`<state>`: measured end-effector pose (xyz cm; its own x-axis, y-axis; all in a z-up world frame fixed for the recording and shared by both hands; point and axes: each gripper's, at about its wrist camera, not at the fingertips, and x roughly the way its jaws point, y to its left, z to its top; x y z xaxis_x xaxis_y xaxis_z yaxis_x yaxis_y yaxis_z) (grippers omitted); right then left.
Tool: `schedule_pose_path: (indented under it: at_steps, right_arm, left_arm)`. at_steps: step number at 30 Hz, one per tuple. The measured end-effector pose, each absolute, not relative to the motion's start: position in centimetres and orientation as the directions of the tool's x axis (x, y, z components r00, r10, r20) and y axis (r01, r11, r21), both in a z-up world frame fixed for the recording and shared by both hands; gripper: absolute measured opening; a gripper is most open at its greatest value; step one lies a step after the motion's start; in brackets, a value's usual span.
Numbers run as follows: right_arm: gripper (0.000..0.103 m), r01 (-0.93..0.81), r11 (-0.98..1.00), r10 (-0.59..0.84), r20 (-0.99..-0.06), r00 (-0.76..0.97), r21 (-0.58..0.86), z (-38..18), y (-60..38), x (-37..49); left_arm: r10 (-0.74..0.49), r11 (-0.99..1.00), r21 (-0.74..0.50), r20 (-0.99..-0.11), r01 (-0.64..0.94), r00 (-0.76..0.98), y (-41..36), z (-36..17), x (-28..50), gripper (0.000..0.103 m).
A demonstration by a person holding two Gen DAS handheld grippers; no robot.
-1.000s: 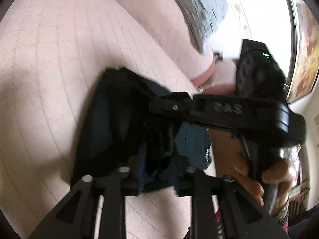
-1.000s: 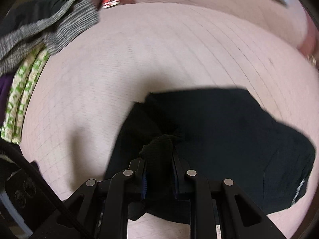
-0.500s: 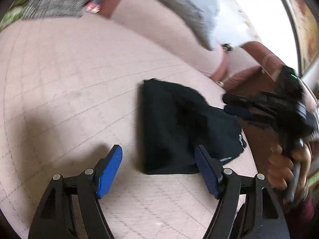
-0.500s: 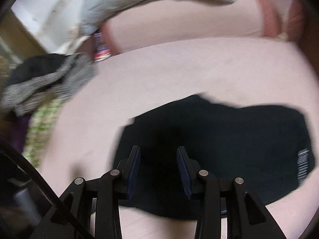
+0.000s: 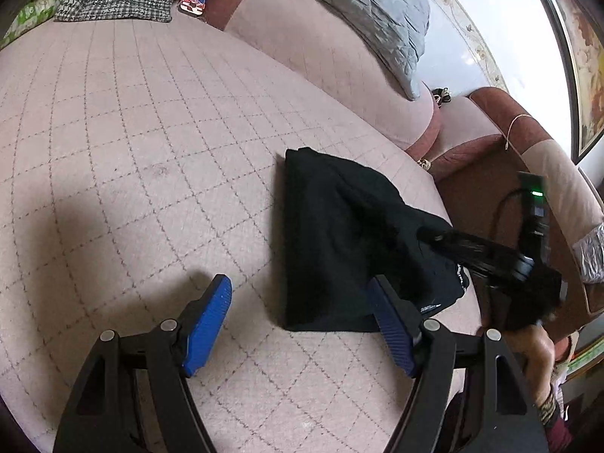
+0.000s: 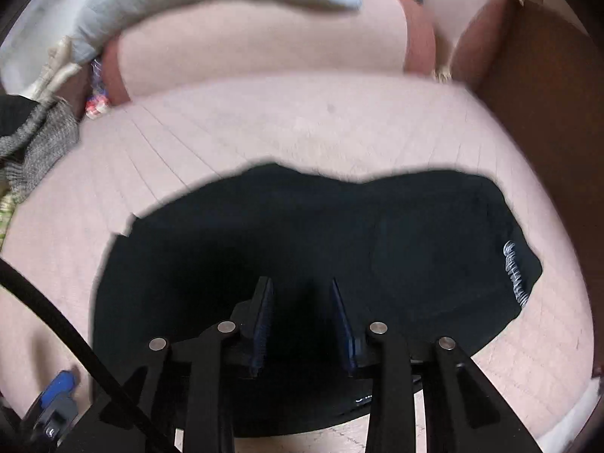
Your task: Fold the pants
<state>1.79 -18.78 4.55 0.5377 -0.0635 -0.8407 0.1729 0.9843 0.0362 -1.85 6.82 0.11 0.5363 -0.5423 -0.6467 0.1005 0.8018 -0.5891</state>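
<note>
Folded black pants [image 5: 339, 234] flat on sofa [image 5: 151, 151]. Left claw [image 5: 298, 302] wide apart, empty. Right claw [image 6: 302, 302] just narrowed, gripping nothing.

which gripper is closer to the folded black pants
Right. The right gripper hovers directly over the black pants, jaws apart. The left gripper sits back at their near edge, open.

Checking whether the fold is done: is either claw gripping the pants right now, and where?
Nothing is held. The left claw stands wide open beside the folded black pants; the right claw, just closing slightly, hovers over them with empty pads.
</note>
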Motion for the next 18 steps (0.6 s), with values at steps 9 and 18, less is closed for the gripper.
schedule_pose_path:
  at_steps: [9,18]
  right_arm:
    - [0.048,-0.014,0.817,0.54,-0.757,0.368,0.576,0.6,-16.2,3.5]
    - [0.05,0.145,0.92,0.218,-0.782,0.584,0.365,4.6,-24.9,-0.1]
  left_arm:
    - [-0.445,0.861,-0.506,-0.691,0.059,0.569,7.3,0.3,-1.9,0.074]
    - [-0.322,0.929,-0.365,-0.718,0.061,0.617,6.7,1.2,-2.4,0.074]
